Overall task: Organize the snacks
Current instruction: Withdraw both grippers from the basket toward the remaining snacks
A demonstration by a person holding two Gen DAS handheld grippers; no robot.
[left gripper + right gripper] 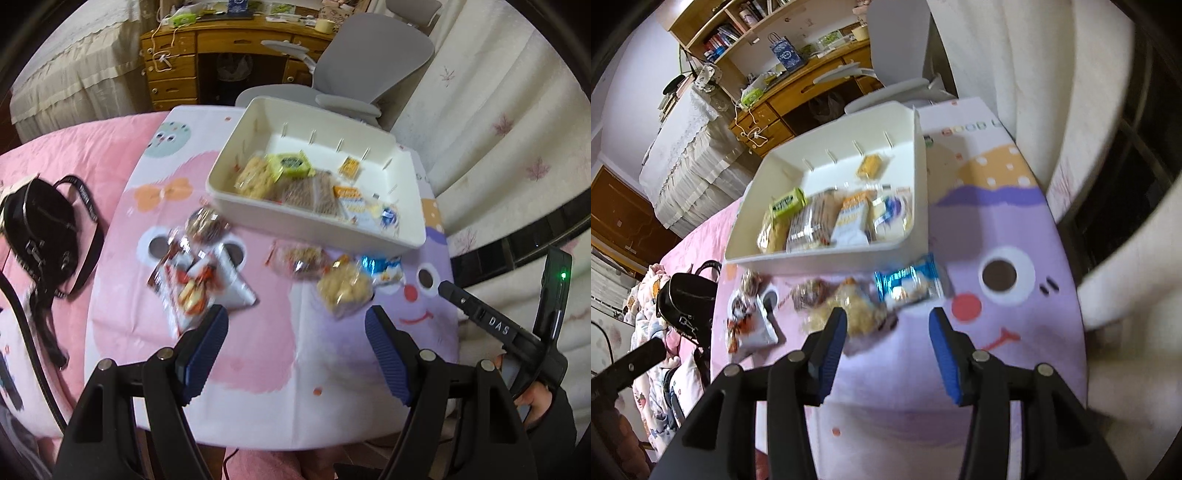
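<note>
A white bin (pixel 369 229) (pixel 827 258) stands on the cartoon-print table and holds several wrapped snacks, among them a green packet (pixel 290 164) (pixel 786 202). Loose snacks lie in front of it: a blue packet (pixel 382 267) (pixel 908 284), a clear bag of yellow puffs (pixel 343 290) (pixel 860 314), a brownish bag (pixel 299 258) (pixel 809 293), a red and white packet (pixel 192 291) (pixel 753 328). My left gripper (pixel 295 321) hangs open above the table, nothing between its fingers. My right gripper (pixel 888 321) is open too, just short of the puffs bag and blue packet.
A black handbag (pixel 40 229) (pixel 687 299) lies on the pink bed left of the table. A grey office chair (pixel 369 62) and a wooden desk (pixel 221 44) stand behind. White curtains (pixel 498 110) hang on the right. A hand (pixel 535 402) holds the other gripper's handle.
</note>
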